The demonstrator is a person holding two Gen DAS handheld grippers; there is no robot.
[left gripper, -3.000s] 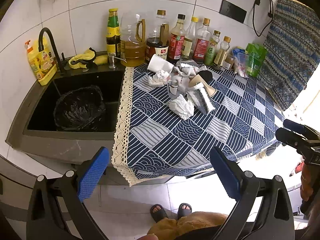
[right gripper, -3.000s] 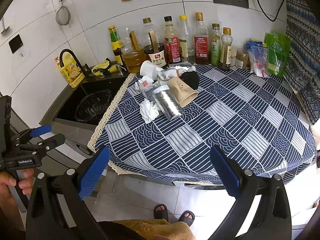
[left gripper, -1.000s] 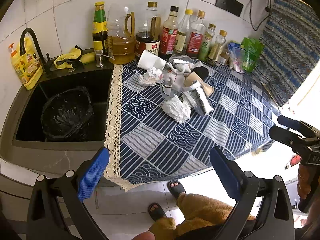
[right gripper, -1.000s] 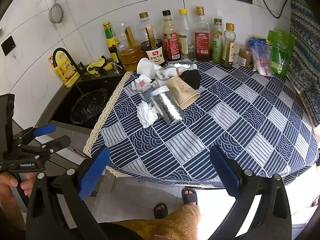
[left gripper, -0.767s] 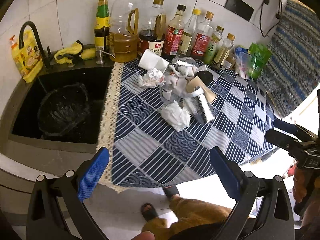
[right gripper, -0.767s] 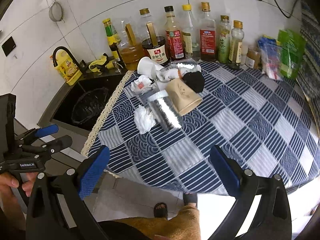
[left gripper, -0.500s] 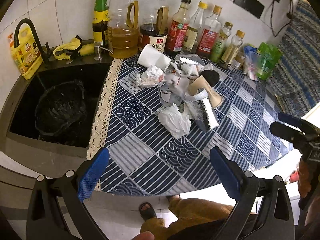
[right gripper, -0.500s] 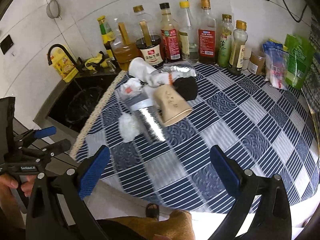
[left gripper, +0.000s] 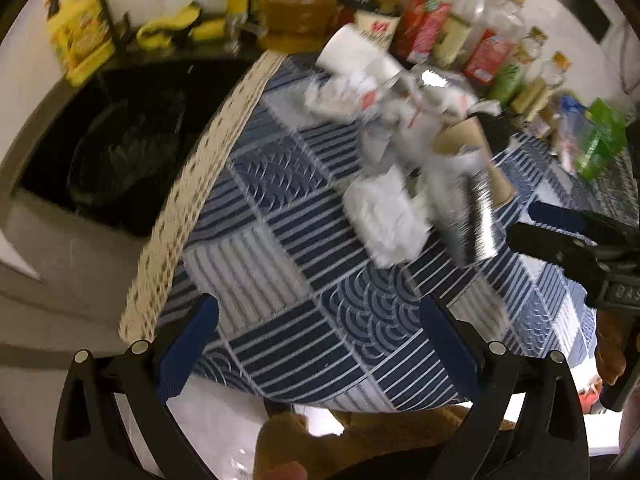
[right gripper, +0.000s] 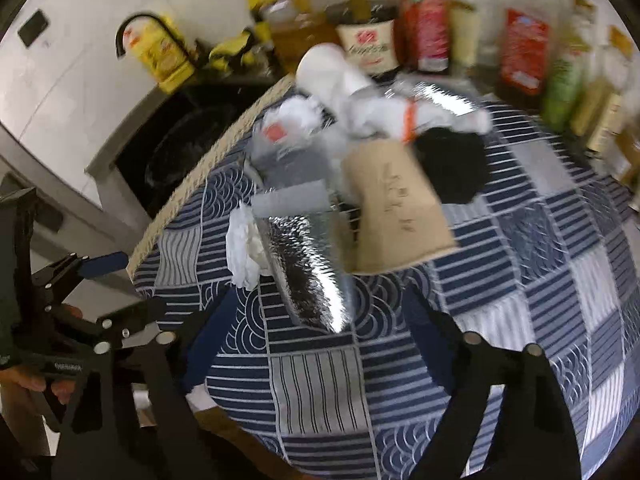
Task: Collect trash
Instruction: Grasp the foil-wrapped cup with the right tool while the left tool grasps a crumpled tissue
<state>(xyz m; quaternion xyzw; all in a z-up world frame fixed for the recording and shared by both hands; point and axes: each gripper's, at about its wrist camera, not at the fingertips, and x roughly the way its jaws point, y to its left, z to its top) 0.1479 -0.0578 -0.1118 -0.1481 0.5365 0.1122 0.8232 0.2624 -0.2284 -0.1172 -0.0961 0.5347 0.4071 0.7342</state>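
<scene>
A heap of trash lies on the blue patterned tablecloth (left gripper: 280, 272): a crumpled white tissue (left gripper: 384, 216) (right gripper: 244, 248), a silver foil pouch (right gripper: 308, 272) (left gripper: 476, 224), a brown paper cup (right gripper: 396, 216) on its side, a white cup (right gripper: 328, 72) and more crumpled paper. My left gripper (left gripper: 316, 344) is open and empty, just short of the tissue. My right gripper (right gripper: 324, 344) is open and empty, close in front of the foil pouch. A black trash bag (left gripper: 120, 148) sits in the sink at the left.
A row of sauce and oil bottles (right gripper: 440, 24) stands along the back wall. A yellow detergent bottle (left gripper: 80, 40) and black tap are by the sink (left gripper: 44, 176). Green packets (left gripper: 600, 140) lie at the far right. Both views are motion-blurred.
Both grippers have moved forward and down toward the trash heap, which now looms much larger. Both stay open and empty.
</scene>
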